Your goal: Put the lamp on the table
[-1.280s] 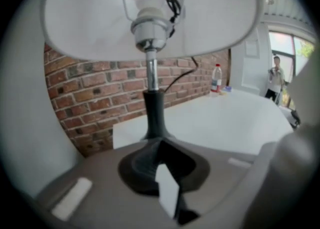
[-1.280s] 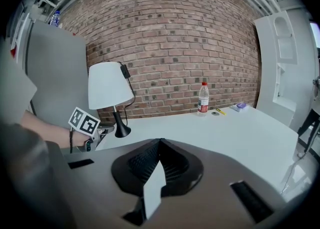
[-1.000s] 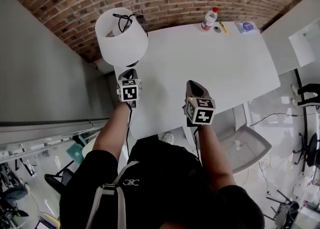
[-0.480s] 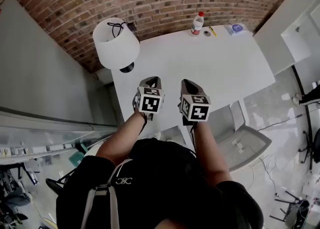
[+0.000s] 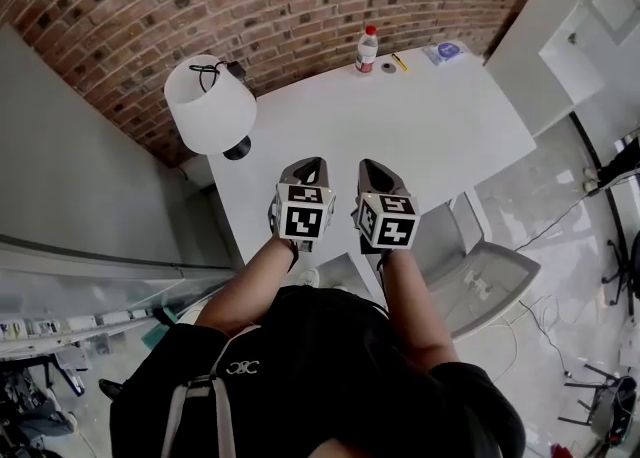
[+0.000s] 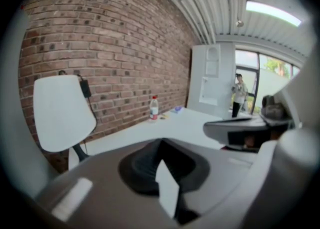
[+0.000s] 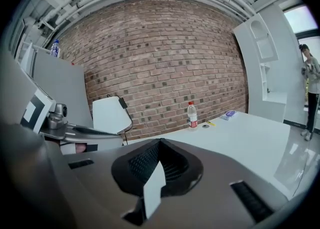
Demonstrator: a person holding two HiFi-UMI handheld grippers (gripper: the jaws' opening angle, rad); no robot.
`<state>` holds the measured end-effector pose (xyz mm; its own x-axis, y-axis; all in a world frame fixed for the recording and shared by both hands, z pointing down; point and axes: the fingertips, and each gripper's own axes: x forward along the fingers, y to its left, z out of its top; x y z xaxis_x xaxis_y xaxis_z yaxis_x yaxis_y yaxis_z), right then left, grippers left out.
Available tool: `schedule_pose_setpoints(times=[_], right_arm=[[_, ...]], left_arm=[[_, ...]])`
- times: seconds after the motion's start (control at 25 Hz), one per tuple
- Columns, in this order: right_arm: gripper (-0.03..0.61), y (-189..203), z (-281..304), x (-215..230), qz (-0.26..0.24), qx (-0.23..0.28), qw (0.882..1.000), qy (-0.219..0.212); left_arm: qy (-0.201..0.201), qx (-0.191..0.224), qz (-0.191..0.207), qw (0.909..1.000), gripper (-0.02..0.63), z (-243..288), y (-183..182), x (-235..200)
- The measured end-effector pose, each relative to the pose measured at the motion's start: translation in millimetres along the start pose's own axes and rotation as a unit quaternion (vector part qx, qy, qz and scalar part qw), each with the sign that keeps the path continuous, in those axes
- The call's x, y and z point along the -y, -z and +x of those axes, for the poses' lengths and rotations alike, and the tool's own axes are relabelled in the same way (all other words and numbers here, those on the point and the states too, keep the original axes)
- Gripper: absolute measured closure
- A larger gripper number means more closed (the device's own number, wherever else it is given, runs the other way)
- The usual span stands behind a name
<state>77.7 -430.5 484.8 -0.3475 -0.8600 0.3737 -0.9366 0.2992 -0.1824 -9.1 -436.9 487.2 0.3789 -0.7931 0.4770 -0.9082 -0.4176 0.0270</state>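
Red brick wall filled the top of the head view, with a white table [image 5: 420,136] below it. The lamp [image 5: 208,106] stood at the table's upper-left corner, its dark round base [image 5: 237,149] on the tabletop. Its long axis ran upright, seen nearly from above, with the shade's open top facing the camera and a black cord looped across it. Both forearms reached forward side by side over the table's near edge. The left gripper [image 5: 308,168] and right gripper [image 5: 372,170] pointed toward the wall, well apart from the lamp. A plastic bottle [image 5: 367,49], a yellow pen [image 5: 399,62] and a small blue packet [image 5: 447,50] sat at the far edge. A grey chair [image 5: 490,281] stood at lower right.

The left gripper view showed the lamp [image 6: 62,113] at left: a plain white shade, wider at the bottom, on a slanted dark stem, with a black plug hanging at its top. The left gripper's [image 6: 162,173] jaws were pressed together on nothing. The right gripper [image 6: 240,130] hung at right, and the bottle [image 6: 154,109] stood mid-frame.

The right gripper view had the lamp [image 7: 111,115] upright at centre left against the brick. Its own jaws [image 7: 159,173] were likewise pressed together and empty, with the left gripper [image 7: 75,133] at left.
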Motion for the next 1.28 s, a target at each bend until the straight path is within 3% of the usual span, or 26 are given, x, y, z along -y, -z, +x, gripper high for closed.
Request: schedule_pose_setpoints(times=[0.48, 0.72, 1.28], right_arm=[[0.583, -0.9, -1.4, -1.4, -0.004, 0.003, 1.0, 0.0], [0.583, -4.7, -1.7, -0.3, -0.004, 0.005, 1.0, 0.001], [0.583, 2.6, 0.8, -9.9, -0.014, -0.003, 1.0, -0.004]], left_arm=[[0.008, -0.003, -0.007, 0.9999, 0.614, 4.1, -1.4, -1.0], [0.026, 0.016, -0.008, 0.9995, 0.614, 1.9, -8.1, 8.0], [0.021, 0.007, -0.014, 0.9997, 0.614, 0.5, 5.5, -1.7]])
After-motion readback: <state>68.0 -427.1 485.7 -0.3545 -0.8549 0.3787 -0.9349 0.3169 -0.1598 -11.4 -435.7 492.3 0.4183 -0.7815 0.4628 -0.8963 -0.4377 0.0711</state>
